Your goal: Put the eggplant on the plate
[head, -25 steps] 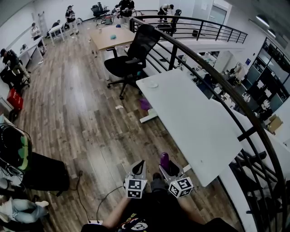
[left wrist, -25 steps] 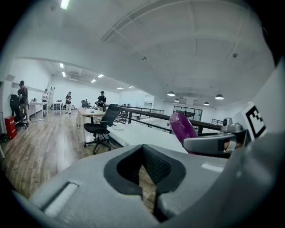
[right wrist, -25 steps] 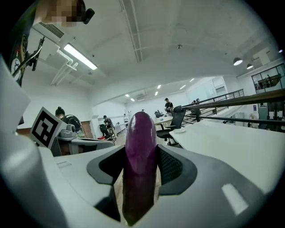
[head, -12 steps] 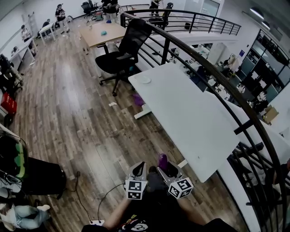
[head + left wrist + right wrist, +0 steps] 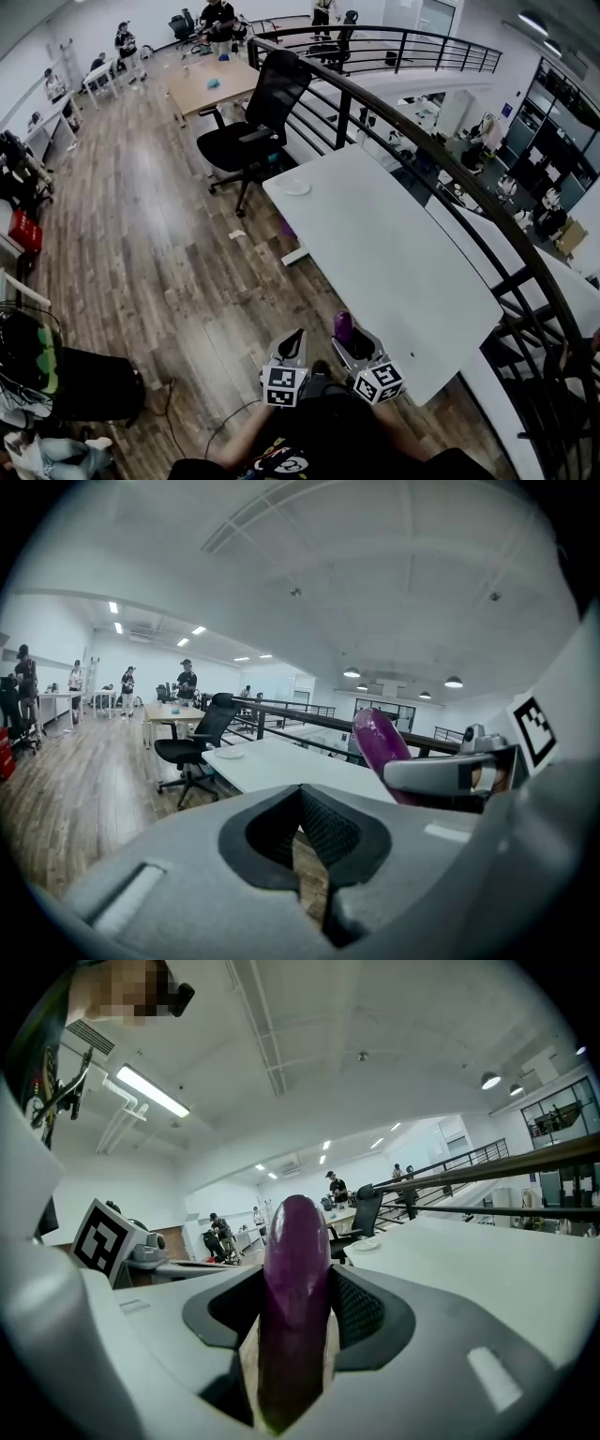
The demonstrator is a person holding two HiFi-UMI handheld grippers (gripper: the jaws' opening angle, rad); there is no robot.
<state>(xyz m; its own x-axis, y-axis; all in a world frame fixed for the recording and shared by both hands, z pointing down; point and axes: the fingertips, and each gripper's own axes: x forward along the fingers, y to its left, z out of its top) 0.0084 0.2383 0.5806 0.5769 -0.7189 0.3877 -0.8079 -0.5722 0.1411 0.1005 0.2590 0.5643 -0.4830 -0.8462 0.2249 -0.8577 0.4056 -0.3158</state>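
Note:
A purple eggplant stands upright between the jaws of my right gripper, which is shut on it. In the head view the eggplant pokes out of the right gripper over the wooden floor, just short of the white table's near corner. A small white plate lies at the table's far end, and shows in the right gripper view as the plate and in the left gripper view as the plate. My left gripper is beside the right one, shut and holding nothing; from it the eggplant shows at the right.
A black office chair stands by the table's far end near the plate. A black railing runs along the table's right side. A wooden desk and several people are far back. A black case sits at the left.
Both grippers have come a little closer to the white table's near corner, with the eggplant still held in the right one. The left gripper stays shut alongside.

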